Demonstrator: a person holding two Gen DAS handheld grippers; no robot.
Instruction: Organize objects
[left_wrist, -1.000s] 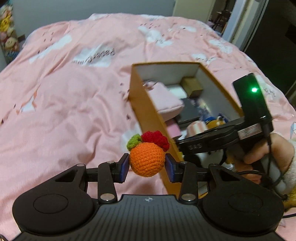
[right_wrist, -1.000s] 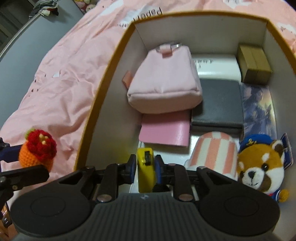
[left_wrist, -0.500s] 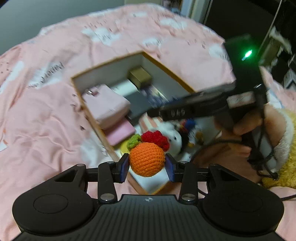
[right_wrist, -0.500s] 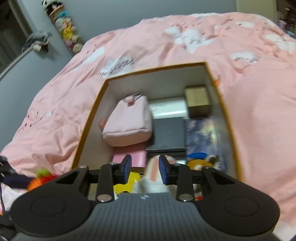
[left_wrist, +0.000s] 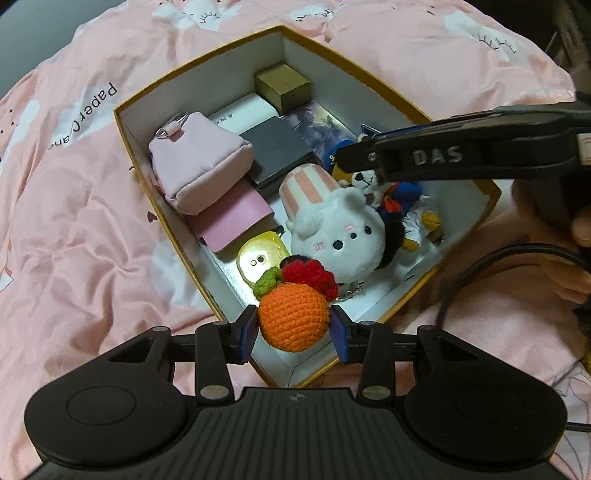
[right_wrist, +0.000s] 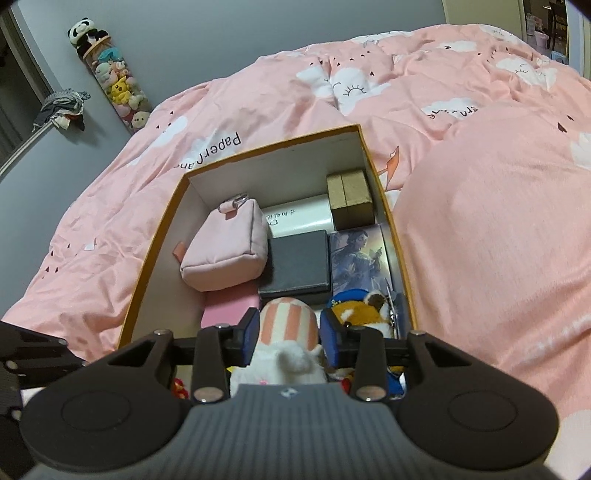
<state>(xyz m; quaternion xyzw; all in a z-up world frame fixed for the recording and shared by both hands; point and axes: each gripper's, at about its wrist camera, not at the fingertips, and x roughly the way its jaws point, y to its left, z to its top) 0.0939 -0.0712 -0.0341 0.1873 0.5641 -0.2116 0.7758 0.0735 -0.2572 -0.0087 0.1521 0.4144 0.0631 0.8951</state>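
The left gripper (left_wrist: 294, 329) hangs over the near corner of the box (left_wrist: 162, 218), its fingers (left_wrist: 246, 331) closed on the crochet orange (left_wrist: 293, 320). The orange is held in the air above the box's near end, over the yellow toy (left_wrist: 260, 257) and just in front of the white plush (left_wrist: 338, 230).

The right gripper (right_wrist: 288, 334) is above the box's near end with its fingers (right_wrist: 248, 329) spread apart and gripping nothing; the striped plush cup (right_wrist: 288, 319) shows between them, lower down. In the left view its dark body (left_wrist: 443, 157) crosses over the box's right side, above the red panda (left_wrist: 400, 197).

The box sits on the pink bed (right_wrist: 480, 258). Its orange rim (right_wrist: 393, 229) stands well above the contents. Inside, the far half is packed: pink pouch (left_wrist: 199, 166) on the left wall, pink case (left_wrist: 236, 223) under it, black box (left_wrist: 279, 151) in the middle, white box (left_wrist: 243, 116), brown box (left_wrist: 284, 88) in the far right corner, and a picture card (left_wrist: 317, 123) along the right wall. Bare white floor (left_wrist: 229, 286) shows only in the near corner, beside the yellow toy and under the orange, and in a strip along the left wall (right_wrist: 162, 280).
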